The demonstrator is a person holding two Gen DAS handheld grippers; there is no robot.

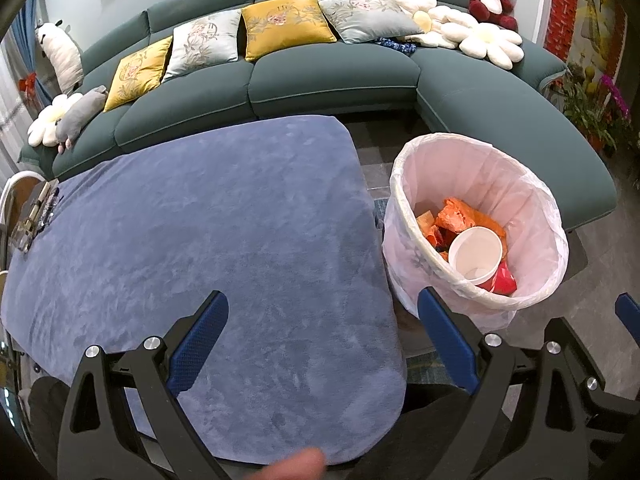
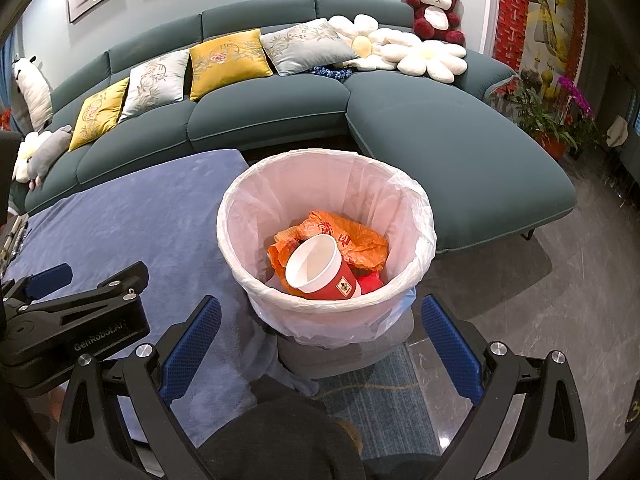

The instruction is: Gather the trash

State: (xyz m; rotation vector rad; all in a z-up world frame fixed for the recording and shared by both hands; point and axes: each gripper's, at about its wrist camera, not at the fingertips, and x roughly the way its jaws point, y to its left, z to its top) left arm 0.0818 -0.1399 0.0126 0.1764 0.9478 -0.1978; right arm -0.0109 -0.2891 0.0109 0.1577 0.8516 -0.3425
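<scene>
the round white bin lined with a thin translucent plastic bag (image 2: 326,240) is the landmark here, standing at the right edge of the table draped in a soft blue plush cloth (image 1: 208,232), in front of the long curved teal sofa (image 2: 460,148). inside the bin lies the collected trash: a red paper cup with a white interior (image 2: 320,270) tipped on its side with its mouth facing up and left, resting on a crumpled orange plastic wrapper (image 2: 352,236), with another small red scrap (image 2: 370,282) just beside the cup. the right gripper (image 2: 320,344) hangs just in front of the bin, its blue-padded fingers spread wide and holding nothing, the bin's near wall showing between them. the left gripper (image 1: 322,342) is over the blue cloth to the left of the bin, its jaws likewise spread apart and empty; its right fingertip sits just before the bin's lower left wall. the cloth beside the bin is bare apart from some small metallic items (image 1: 36,216) at its far left edge. behind the bin, the sofa carries yellow and pale grey embroidered cushions (image 2: 228,62), white flower-shaped pillows (image 2: 424,56) and a red and white plush bear (image 2: 434,12).
</scene>
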